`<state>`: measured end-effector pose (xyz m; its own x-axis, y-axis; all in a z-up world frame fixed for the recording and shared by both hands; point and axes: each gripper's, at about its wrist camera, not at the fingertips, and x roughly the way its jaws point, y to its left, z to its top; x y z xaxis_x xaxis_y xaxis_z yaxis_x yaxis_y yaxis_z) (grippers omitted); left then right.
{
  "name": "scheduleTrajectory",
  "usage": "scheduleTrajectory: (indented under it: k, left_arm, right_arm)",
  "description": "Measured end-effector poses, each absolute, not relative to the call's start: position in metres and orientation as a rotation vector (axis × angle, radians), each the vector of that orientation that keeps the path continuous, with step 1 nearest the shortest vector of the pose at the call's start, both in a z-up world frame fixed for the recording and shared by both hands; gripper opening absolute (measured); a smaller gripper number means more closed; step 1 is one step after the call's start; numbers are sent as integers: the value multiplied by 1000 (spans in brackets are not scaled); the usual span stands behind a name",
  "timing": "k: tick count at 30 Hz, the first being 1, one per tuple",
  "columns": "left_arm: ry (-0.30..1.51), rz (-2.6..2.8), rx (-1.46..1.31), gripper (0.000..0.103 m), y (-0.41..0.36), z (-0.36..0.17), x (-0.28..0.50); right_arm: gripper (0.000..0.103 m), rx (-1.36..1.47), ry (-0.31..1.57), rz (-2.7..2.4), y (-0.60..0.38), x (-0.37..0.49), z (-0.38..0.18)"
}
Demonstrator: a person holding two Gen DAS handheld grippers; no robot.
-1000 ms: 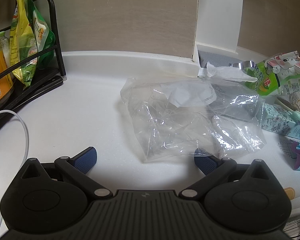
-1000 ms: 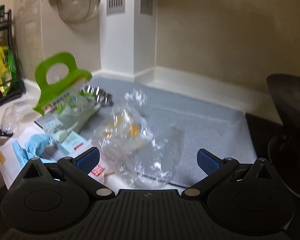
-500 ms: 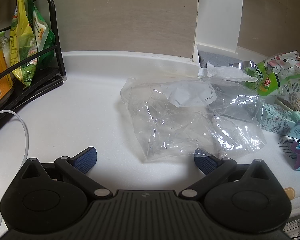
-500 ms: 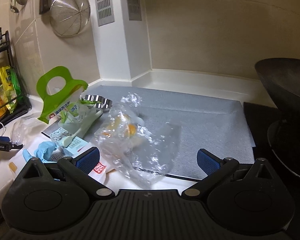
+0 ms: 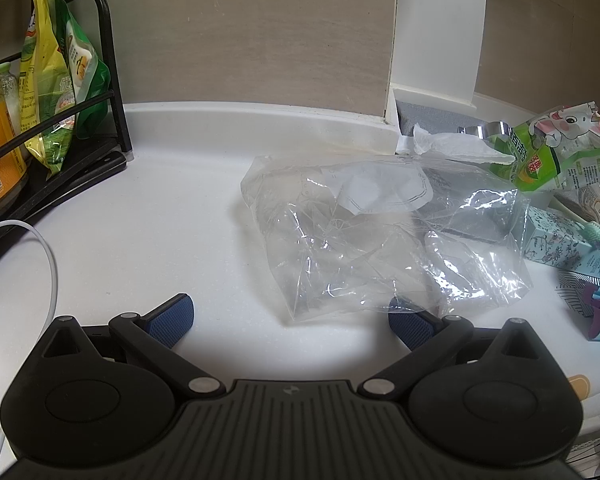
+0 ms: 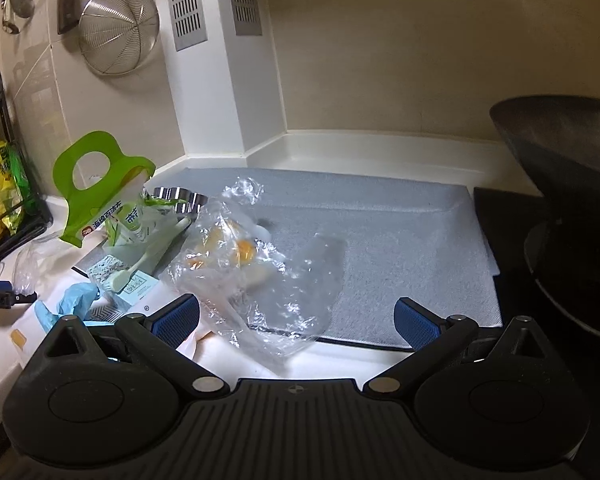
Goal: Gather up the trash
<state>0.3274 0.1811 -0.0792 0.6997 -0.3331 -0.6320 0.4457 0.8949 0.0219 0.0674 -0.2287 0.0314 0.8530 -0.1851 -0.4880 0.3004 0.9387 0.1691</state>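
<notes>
A crumpled clear plastic bag [image 5: 380, 240] lies on the white counter [image 5: 160, 232] in the left wrist view. My left gripper [image 5: 290, 320] is open just in front of it, and the right fingertip sits under the bag's near edge. In the right wrist view a second clear bag with orange scraps inside [image 6: 252, 264] lies on the grey mat [image 6: 400, 232]. My right gripper [image 6: 296, 316] is open right before it, empty. A green-handled package [image 6: 104, 188], a blue glove [image 6: 72, 304] and a small patterned box [image 6: 128, 280] lie to the left.
A black wire rack with snack bags and a bottle [image 5: 52, 92] stands at the far left, with a white cable [image 5: 40, 248] beside it. A dark wok [image 6: 568, 184] sits on the stove at the right. A strainer [image 6: 116, 28] hangs on the wall.
The right gripper has pulled back and risen, so the bag with orange scraps sits lower and more centred between its fingers. The left gripper has not moved.
</notes>
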Motion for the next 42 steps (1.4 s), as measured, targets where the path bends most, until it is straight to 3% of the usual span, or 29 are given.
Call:
scheduleTrajectory:
  k: [12,15,28,33,42]
  left_arm:
    - [674,-379,154,103,175,-78,319]
    - [744,-353,171,103,166,-70,310]
    - [692,-473,42,103,123,14,254]
    - [805,-441,88,103,73,-12,295]
    - [936,-345,4,103,69,-41,343]
  right_arm:
    - [103,223,511,-186,-210,76,30]
    - [103,196,502,-184,-206,82,33]
    - [103,222,528,-160,-210,131,19]
    - [103,240,530,-175,-216,140,16]
    - [103,227,585,-178,-223,160,3]
